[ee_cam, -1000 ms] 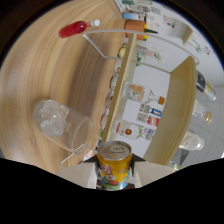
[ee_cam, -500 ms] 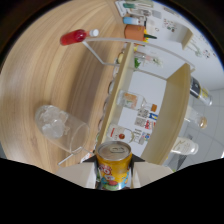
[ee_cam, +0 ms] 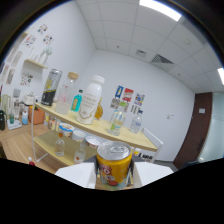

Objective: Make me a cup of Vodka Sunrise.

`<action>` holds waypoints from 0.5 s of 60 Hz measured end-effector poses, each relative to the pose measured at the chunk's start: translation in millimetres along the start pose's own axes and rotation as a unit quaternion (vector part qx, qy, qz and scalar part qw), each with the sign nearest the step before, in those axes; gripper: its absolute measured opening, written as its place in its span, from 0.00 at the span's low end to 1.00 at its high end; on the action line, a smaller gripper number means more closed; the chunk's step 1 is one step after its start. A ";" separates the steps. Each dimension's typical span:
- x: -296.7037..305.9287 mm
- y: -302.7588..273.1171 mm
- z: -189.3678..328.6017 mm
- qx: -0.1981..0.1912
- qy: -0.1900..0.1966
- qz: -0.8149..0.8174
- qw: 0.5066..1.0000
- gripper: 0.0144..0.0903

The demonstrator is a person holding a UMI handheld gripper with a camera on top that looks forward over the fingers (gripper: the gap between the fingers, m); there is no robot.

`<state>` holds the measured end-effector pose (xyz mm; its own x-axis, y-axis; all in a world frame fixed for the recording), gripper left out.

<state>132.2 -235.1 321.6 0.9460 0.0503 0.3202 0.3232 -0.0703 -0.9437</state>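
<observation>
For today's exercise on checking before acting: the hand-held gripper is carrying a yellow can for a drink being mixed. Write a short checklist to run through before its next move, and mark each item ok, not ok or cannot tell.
1. Can held: ok. The yellow can sits between the fingers of the hand-held gripper, which press on both its sides.
2. Can upright: ok. Its top faces up and looks level.
3. Can opened: cannot tell. The lid shows, but not its tab or mouth.
4. Cup to pour into in sight: not ok. Only the shelf with its bottles is ahead.
5. Other ingredients identified: cannot tell. The white bottle and its neighbours have unreadable labels.
</observation>
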 end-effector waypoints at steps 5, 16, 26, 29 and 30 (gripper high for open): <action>22.6 19.4 -3.7 0.004 -0.001 0.064 0.998 0.49; 62.3 106.9 4.0 -0.039 0.013 0.158 0.987 0.48; 76.4 188.1 19.6 -0.088 0.023 0.197 0.976 0.48; 74.9 207.7 24.1 -0.103 0.021 0.206 0.973 0.49; 74.3 213.6 25.7 -0.107 0.020 0.209 0.972 0.49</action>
<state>270.9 -220.8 141.7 0.9946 -0.0658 -0.0808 -0.0962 -0.2819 -0.9546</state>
